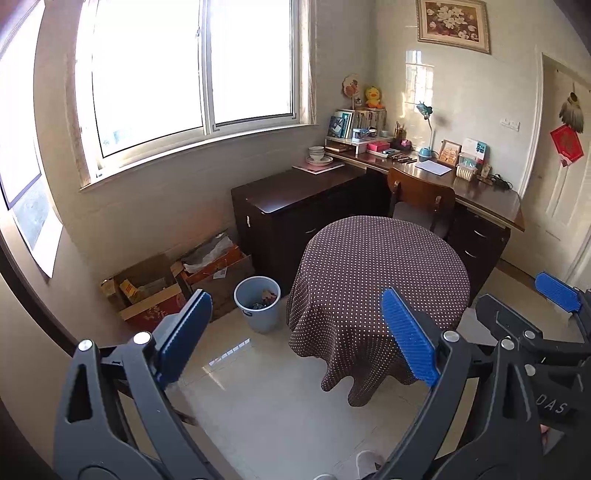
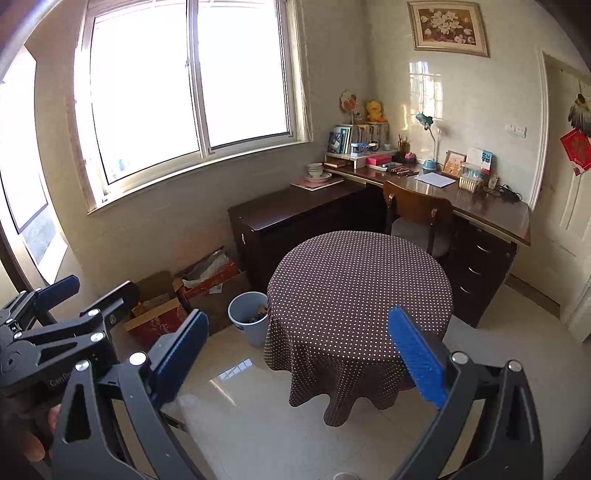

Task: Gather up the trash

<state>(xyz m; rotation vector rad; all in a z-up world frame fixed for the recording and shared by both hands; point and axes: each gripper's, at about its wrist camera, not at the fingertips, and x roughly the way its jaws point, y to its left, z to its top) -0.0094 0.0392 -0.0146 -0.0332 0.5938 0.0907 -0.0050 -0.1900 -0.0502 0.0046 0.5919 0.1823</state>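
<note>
As seen from both wrist cameras, one bin (image 1: 257,303) stands on the floor (image 1: 266,387) ahead of the left claw (image 1: 295,334), between its two pads and just left of the round table (image 1: 380,273). It is pale blue and open-topped, and it holds mixed trash (image 1: 265,298), with dark and reddish scraps visible; single pieces cannot be told apart. In the right wrist view the bin (image 2: 248,315) sits ahead of the right claw (image 2: 297,356), partly hidden by the tablecloth's edge.

Two cardboard boxes lie beyond the left pad, against the wall under the window (image 1: 184,74). The near box (image 1: 147,291) holds flattened card and yellow packaging. The far box (image 1: 216,264) holds crumpled plastic and paper.

Count: one bin, two boxes, one round table under a dotted cloth with nothing on top, one chair (image 1: 421,201) behind it, one desk (image 1: 461,188) carrying small items too many and too small to count, one cabinet (image 1: 295,206), one framed picture (image 1: 453,24).

Left claw: jaws set wide, blue pads well apart, nothing between them and nothing touched. It hangs above the floor, short of the table.

Right claw: jaws likewise wide, gripping nothing and touching nothing. It shows at the right edge of the left view (image 1: 557,291), just beside the left claw. The left claw shows at the left edge of the right view (image 2: 59,286).

No loose trash is visible on the floor or table; what can be seen is in the bin.
</note>
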